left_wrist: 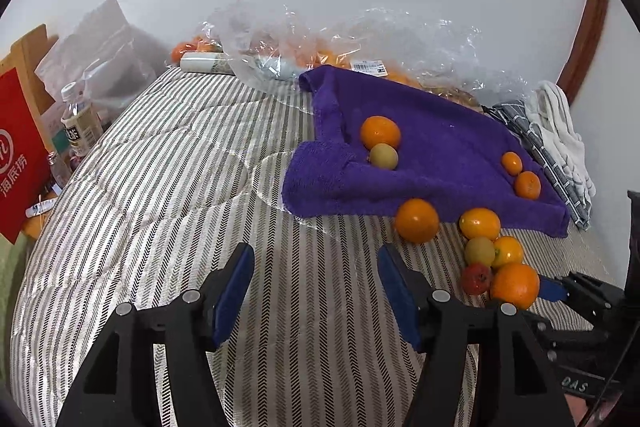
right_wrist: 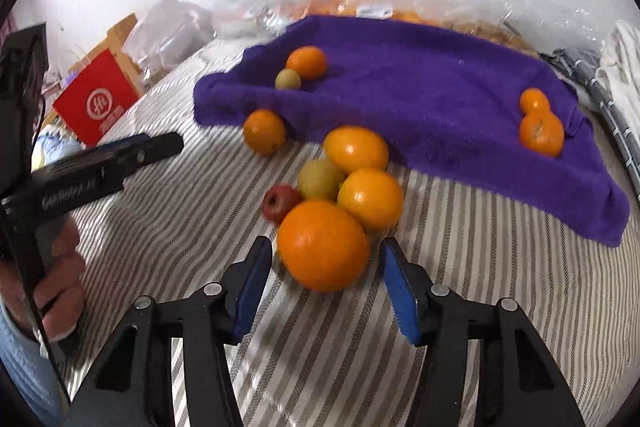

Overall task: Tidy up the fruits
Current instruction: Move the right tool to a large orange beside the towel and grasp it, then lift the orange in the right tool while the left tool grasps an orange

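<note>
Right gripper (right_wrist: 326, 267) jaws gaped wide astride big orange (right_wrist: 323, 245), unclosed; left gripper (left_wrist: 316, 267) open, empty. Best squeezed gently, lifted straight.

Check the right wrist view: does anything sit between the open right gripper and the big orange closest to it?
Nothing visible does. The right gripper is open, its blue pads either side of the large round orange on the striped bedcover. The yellow-orange fruit and small red apple lie behind it, crowding its far side.
</note>
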Motion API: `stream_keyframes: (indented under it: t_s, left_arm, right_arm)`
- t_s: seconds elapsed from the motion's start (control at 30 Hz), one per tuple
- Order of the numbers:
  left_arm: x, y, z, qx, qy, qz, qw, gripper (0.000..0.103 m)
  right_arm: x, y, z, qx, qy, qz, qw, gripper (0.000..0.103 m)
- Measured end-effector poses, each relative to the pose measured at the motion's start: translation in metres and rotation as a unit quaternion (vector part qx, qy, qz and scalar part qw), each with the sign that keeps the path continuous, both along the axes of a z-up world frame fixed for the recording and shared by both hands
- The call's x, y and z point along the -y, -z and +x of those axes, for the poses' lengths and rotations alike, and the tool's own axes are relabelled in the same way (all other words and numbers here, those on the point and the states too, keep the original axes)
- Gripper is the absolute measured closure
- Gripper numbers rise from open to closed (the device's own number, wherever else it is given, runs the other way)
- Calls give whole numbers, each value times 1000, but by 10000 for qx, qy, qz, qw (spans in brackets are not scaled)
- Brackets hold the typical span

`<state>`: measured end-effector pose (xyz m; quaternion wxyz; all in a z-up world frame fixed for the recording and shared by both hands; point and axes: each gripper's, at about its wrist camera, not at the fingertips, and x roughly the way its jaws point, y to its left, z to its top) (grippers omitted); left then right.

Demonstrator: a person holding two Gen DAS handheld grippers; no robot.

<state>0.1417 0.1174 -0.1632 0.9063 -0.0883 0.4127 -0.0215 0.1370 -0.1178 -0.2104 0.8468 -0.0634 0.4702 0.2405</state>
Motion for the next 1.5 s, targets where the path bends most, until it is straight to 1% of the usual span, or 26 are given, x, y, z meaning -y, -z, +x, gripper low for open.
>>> stream_keyframes:
  t_s: [0.13,0.23,0.43,0.57,0.73,0.87,1.0,1.1,1.17,1.37,1.47,1.5]
  left_arm:
    - [1,0,1,-12,32,5,10000,41]
    - [2,1,3,-83,68,8,9999,41]
    - [2,7,8,-288,63,7,9996,41]
    - [1,12,10,-441,12,47,9990,41]
    - [1,13,11,-461,21,112,9989,40]
    - [2,13,11,-478,48,173,9987,39]
    - [0,13,9,-450,138,39,9989,38]
    - [-2,11,8,-424,181,-116,9989,38]
    - [0,10,7,-431,139,-130,9989,38]
    - [30,-1,7,-422,565,-162,9974,38]
    - [49,-7,11,-399,800,-20,9960,38]
    - [59,-8,16,-402,858,142,9954,38]
  right_arm:
    - [-2,0,0,31,26,-43,10000,61]
    - [0,-2,-4,31,-53,-42,10000,61]
    - [19,-11,-11,105,105,51,9999,61]
    - [43,-23,-14,313,297,66,9990,61]
    - [70,-33,-9,599,625,-47,9962,61]
    - [92,-32,-2,581,853,44,9947,61]
    - [105,-29,2,606,1020,34,9929,61]
    - [111,-29,0,641,1035,21,9926,61]
    - [112,-28,-3,692,1015,-24,9924,61]
    - [120,-19,-7,680,990,-27,9928,61]
    - [125,-17,-6,587,1005,86,9932,61]
    - [127,-18,-6,597,1022,155,9928,61]
